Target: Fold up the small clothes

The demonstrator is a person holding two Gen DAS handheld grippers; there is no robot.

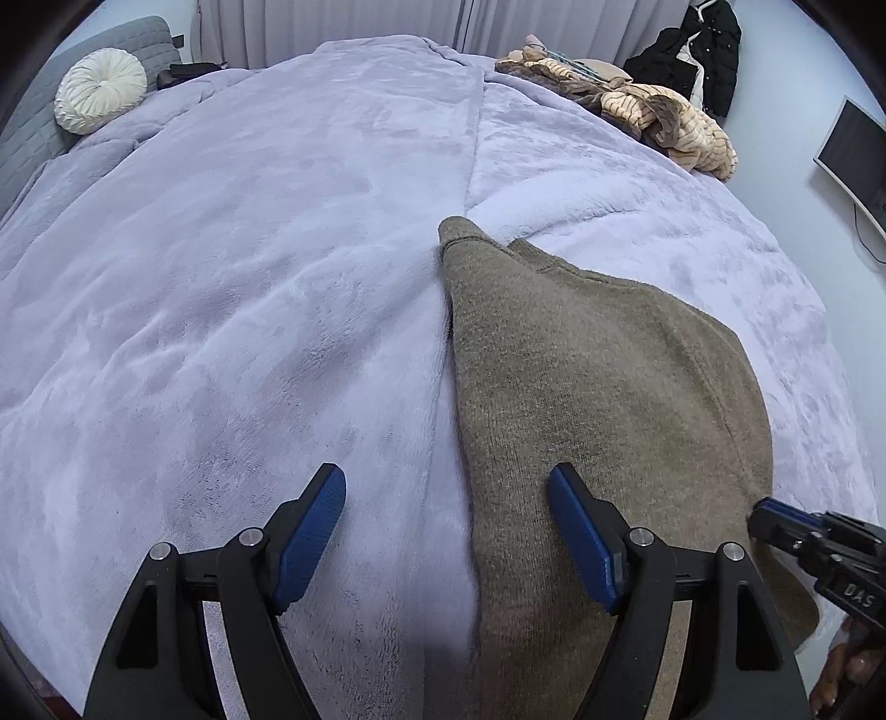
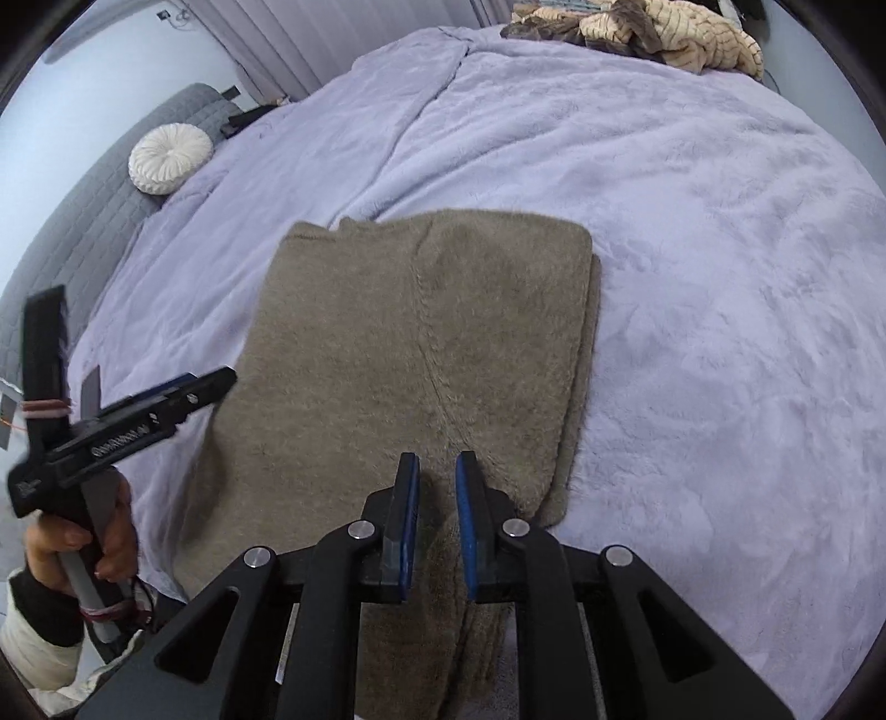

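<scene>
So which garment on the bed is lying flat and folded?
The olive-brown knit under the right gripper; the tan striped clothes at the far edge are a crumpled heap.

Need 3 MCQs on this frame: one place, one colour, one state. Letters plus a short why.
1. Where is the round white pleated cushion?
A. against the grey quilted headboard
B. on the sweater
C. on the floor

2. What colour is the folded knit sweater?
A. red
B. olive-brown
C. white

3. How is the left gripper?
A. open
B. shut on the sweater
C. shut on the cushion

Key: 1 A, the cushion rests at the headboard by the lavender plush blanket. 2 B, the knit reads olive-brown in both views. 3 A, its blue pads stand wide apart, with nothing between them.
</scene>
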